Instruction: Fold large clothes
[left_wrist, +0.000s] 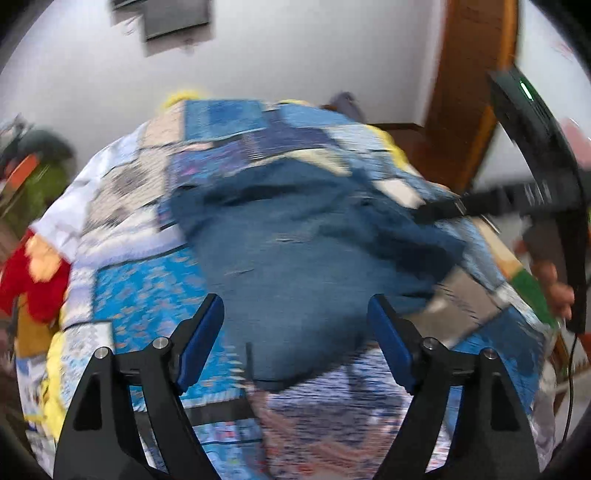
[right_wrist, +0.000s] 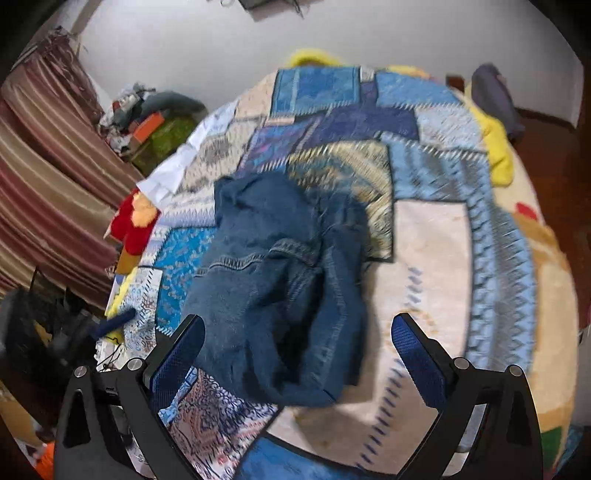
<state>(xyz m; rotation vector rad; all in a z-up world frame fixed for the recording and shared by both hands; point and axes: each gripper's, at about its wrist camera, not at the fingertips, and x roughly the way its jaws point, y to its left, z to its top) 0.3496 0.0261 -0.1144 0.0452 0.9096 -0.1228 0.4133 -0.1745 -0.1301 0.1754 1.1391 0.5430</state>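
A crumpled pair of blue denim jeans (left_wrist: 295, 236) (right_wrist: 273, 280) lies in a heap on a patchwork bedspread (left_wrist: 147, 280) (right_wrist: 428, 258). My left gripper (left_wrist: 295, 300) hovers over the near end of the heap, open, its blue pads wide apart with nothing pressed between them. My right gripper (right_wrist: 298, 320) also stands open above the jeans' near end, clear of the cloth. The left wrist view shows the right gripper's black body (left_wrist: 535, 155) at the right, with a hand (left_wrist: 554, 288) on its handle. Both views are motion-blurred.
A red and yellow cushion (right_wrist: 135, 221) lies at the bed's left edge. Striped curtains (right_wrist: 48, 177) hang on the left and clutter (right_wrist: 155, 122) is piled at the far left corner. A yellow blanket (right_wrist: 498, 147) sits far right, near a wooden door frame (left_wrist: 469, 92).
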